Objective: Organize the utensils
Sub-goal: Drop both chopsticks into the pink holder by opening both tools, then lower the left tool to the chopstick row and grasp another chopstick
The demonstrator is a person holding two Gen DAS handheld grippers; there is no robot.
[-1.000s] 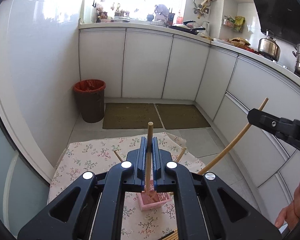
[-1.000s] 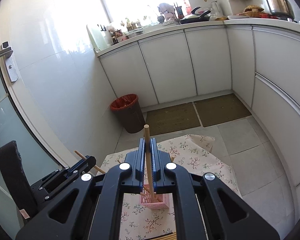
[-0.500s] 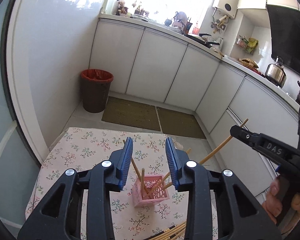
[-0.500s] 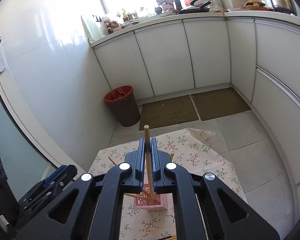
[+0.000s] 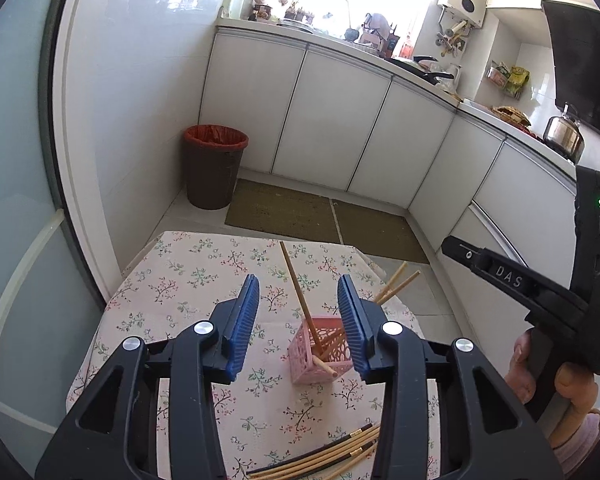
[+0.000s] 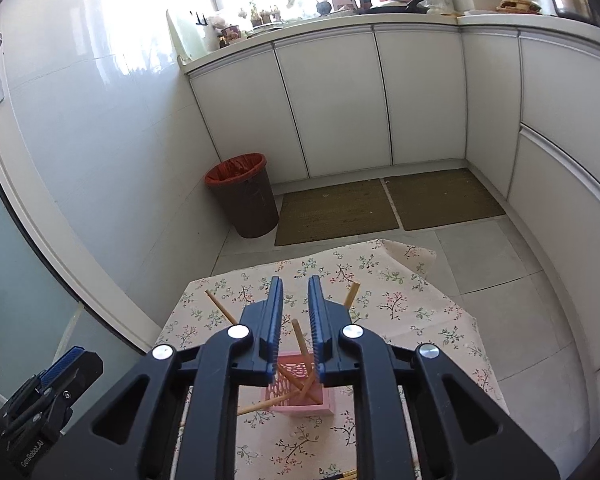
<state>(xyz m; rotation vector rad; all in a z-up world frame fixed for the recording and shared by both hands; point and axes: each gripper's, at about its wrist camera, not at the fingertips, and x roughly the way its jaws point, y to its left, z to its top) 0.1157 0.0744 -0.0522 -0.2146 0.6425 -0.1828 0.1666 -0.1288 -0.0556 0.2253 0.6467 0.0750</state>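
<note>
A pink mesh basket point(image 5: 320, 356) stands on the floral tablecloth point(image 5: 188, 280) and holds several wooden chopsticks point(image 5: 296, 284) that lean outward. My left gripper point(image 5: 298, 292) hovers just in front of and above it, its jaws opening, with nothing held between the blue pads. In the right wrist view my right gripper point(image 6: 295, 292) hangs over the basket point(image 6: 300, 392), jaws opening. One chopstick point(image 6: 302, 344) stands loose between them with its foot in the basket, and the pads do not press on it. More loose chopsticks point(image 5: 320, 456) lie at the table's near edge.
A hand point(image 5: 540, 364) holds the right gripper's body point(image 5: 500, 276) at the right. The left gripper point(image 6: 56, 376) shows at lower left in the right wrist view. Beyond the table stand a brown bin point(image 5: 214, 168), two floor mats point(image 5: 284, 212) and white cabinets point(image 5: 332, 120).
Both grippers were shut on an upright chopstick. The left opened first, the right just now, and both sticks now rest in the basket. The right gripper has sunk toward the basket.
</note>
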